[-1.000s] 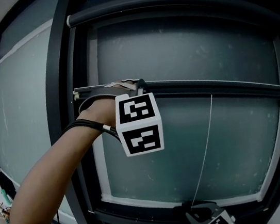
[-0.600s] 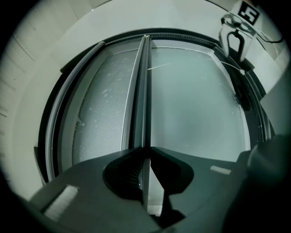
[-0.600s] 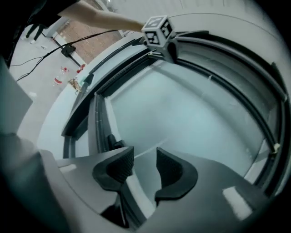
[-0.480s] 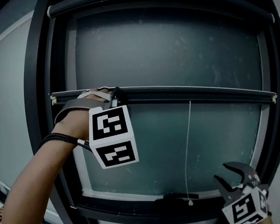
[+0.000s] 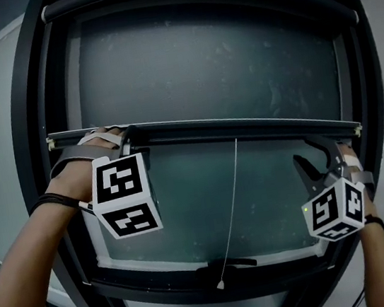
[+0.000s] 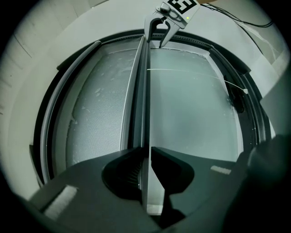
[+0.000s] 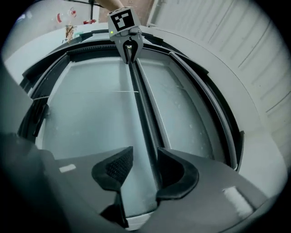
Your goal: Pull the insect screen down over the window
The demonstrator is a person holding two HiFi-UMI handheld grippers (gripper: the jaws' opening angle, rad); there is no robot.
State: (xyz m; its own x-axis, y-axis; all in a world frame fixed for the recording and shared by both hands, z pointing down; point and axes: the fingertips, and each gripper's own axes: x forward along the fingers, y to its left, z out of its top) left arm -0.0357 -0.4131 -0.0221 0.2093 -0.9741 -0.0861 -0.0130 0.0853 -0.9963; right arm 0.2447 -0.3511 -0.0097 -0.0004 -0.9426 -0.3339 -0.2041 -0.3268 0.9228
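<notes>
Left tool [image 5: 130, 134]: closed down narrow on the pull bar [image 5: 245, 128] near its left end, one jaw on each face of the bar and the pads pinching it.
Right tool [image 5: 322, 152]: jaws spread wide and opening; the pull bar ran between them near its right end, close along one jaw, and the pads were not pressing on it.
Insect screen [image 5: 200, 62]: its mesh covered the upper part of the opening, from the dark housing at the top down to the pull bar.
Pull bar: a dark rail that crossed the window about halfway down, reaching from the left side of the window frame [image 5: 33, 101] to the right side.
Glass [image 5: 186, 207]: uncovered below the bar, down to the lower frame.
Cord [image 5: 231, 200]: a thin pale line that hung from about the middle of the bar, slanted a little to the left, with a small end piece low against the lower frame; neither tool touched it.
Arms: a bare forearm reached up to each tool, the left with dark cables at the wrist.
</notes>
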